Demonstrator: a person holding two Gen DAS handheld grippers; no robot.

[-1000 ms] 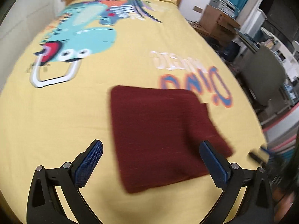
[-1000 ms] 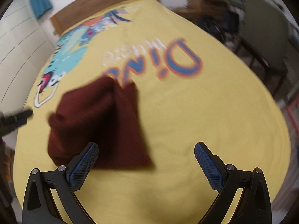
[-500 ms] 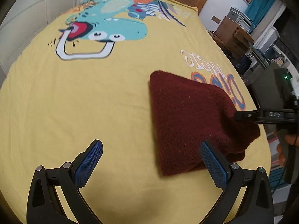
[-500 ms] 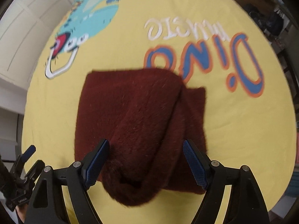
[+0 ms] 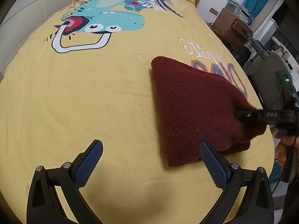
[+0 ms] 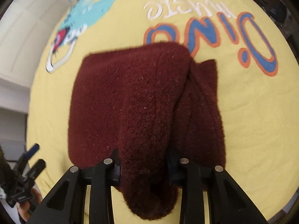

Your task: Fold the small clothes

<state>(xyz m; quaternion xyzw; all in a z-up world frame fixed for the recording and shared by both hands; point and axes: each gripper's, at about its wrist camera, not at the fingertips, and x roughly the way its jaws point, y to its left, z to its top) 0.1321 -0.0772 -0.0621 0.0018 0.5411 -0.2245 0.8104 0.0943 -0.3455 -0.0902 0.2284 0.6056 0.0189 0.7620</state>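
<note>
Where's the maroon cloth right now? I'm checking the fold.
The maroon cloth lies on the yellow bedspread beside the "Dino" lettering, its near edge pinched in the right gripper; the left gripper is open beside it.

My left gripper (image 5: 151, 162) has black triangular-cutout arms, silver screw heads and blue cross-hatched pads (image 5: 87, 163). My right gripper (image 6: 143, 165) matches: black arms, silver screws. At the left view's right edge, white lettering marks its black finger; bare skin shows below.
</note>
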